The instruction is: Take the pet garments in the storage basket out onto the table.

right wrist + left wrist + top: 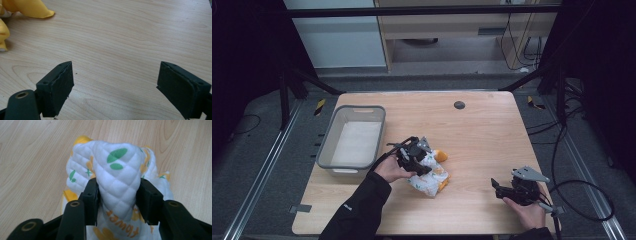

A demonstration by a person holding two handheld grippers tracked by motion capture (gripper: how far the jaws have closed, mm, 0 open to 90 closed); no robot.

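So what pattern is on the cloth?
White quilted cloth with green leaves and yellow print; clearest in the left gripper view.

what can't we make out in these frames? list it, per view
- High view: the left gripper covers part of the quilted cloth, so its full shape is hidden.
- Left gripper view: the printed word on the cloth is cut by the bottom edge.
- High view: the dark disc is too small to identify.

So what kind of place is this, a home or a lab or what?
Most likely a lab recording station, not a home: a bare wooden table inside a dark frame with black curtains, cables trailing across the floor, and a person working handheld grippers, the left gripper pinching a quilted cloth.
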